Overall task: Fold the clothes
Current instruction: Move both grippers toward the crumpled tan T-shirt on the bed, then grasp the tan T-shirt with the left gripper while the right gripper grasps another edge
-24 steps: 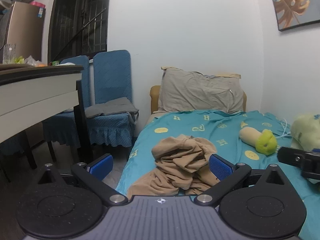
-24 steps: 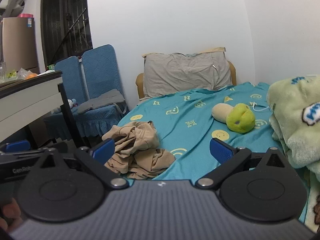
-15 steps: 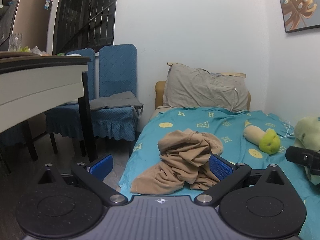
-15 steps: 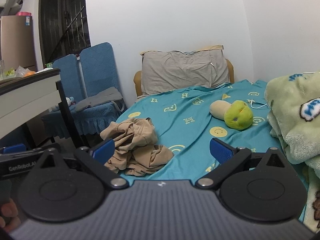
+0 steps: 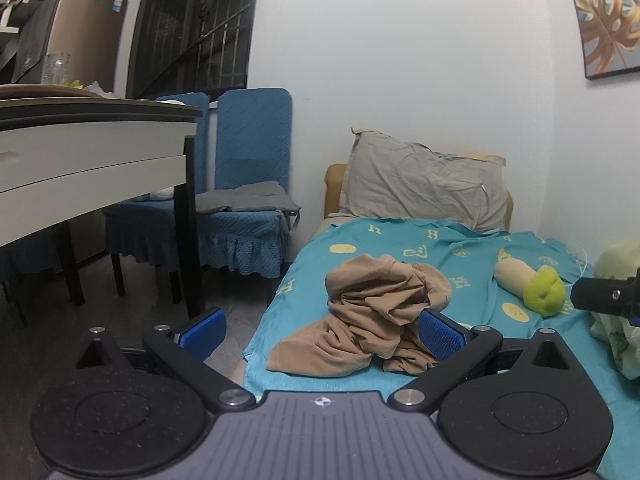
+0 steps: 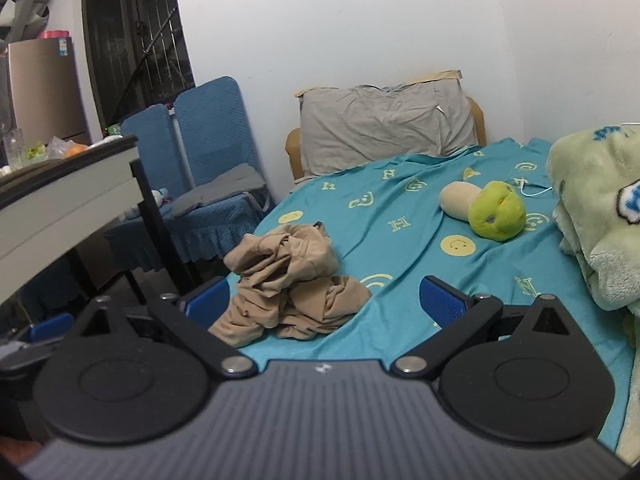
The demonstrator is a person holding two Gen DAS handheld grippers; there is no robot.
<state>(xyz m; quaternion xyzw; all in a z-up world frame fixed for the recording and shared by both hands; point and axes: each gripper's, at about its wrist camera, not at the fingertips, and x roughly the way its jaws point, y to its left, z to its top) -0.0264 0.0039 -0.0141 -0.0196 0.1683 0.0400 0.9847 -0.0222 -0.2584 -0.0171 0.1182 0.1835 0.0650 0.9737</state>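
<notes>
A crumpled tan garment (image 5: 372, 316) lies in a heap near the left edge of the teal bed (image 5: 472, 248); it also shows in the right wrist view (image 6: 288, 284). My left gripper (image 5: 320, 330) is open and empty, just short of the heap, its right blue pad in front of the cloth. My right gripper (image 6: 324, 306) is open and empty, held above the bed's near end with the heap between its fingers and a little beyond. The right gripper's tip shows at the right edge of the left wrist view (image 5: 604, 294).
A grey pillow (image 5: 424, 188) leans at the bed's head. A green and beige plush toy (image 6: 484, 206) lies mid-bed. A pale green fleece blanket (image 6: 600, 216) is piled on the right. A table (image 5: 92, 148) and blue chairs (image 5: 248, 184) stand left of the bed.
Both grippers have moved lower and closer to the bed, and the tan garment looms larger between the fingers. Both stay open and the garment has not moved.
</notes>
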